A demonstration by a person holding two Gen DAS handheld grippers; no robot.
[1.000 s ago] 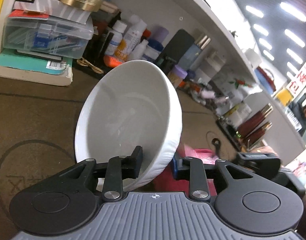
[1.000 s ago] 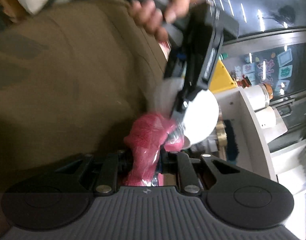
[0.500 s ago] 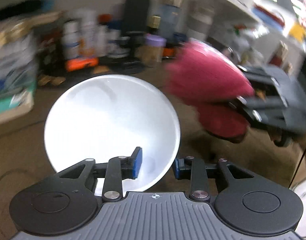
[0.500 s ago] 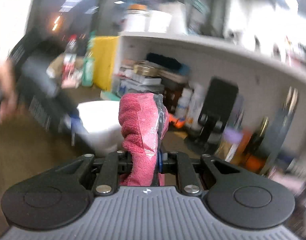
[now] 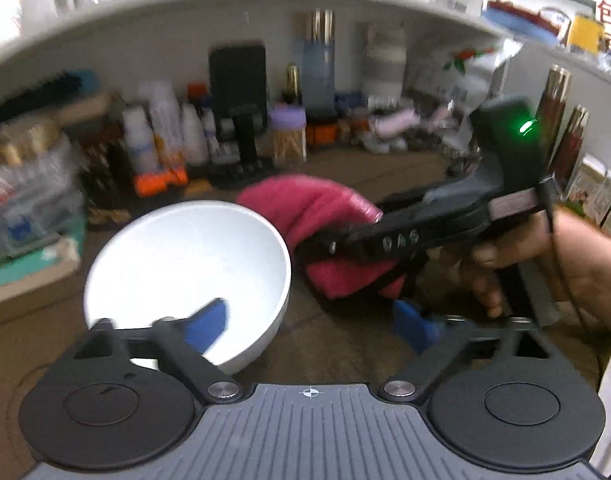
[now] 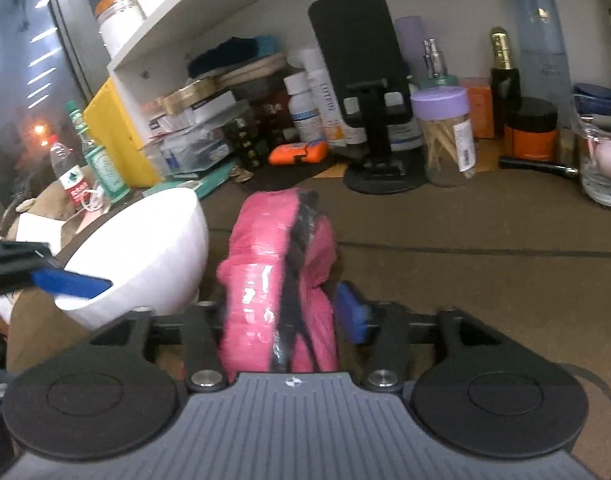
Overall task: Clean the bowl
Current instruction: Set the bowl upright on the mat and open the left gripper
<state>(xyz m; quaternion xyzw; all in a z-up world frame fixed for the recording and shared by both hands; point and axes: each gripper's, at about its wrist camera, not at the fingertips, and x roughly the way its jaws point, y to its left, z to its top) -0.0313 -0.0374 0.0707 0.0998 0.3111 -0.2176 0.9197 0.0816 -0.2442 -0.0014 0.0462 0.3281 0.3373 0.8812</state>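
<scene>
Now both our grippers have just let go: left gripper [image 5: 313,324] spread around the hard, slippery bowl [image 5: 185,276] rim, right gripper [image 6: 281,308] loose around the soft cloth [image 6: 277,280] on the desk [image 6: 465,264].

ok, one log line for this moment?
left gripper: jaws just opening, wide, white bowl wall between, unclamped | right gripper: jaws just opening, pink cloth between them

Materials and finishes seen on the desk

The bowl [image 5: 185,264] is seen as smooth, glossy white ceramic; the pink cloth [image 6: 277,280] is fuzzy, partly wrapped in shiny clear film. The tabletop [image 6: 465,280] is covered in matt brown material. Matt black plastic arms and blue pads [image 6: 351,312] are shown on the right gripper [image 6: 281,312].
</scene>
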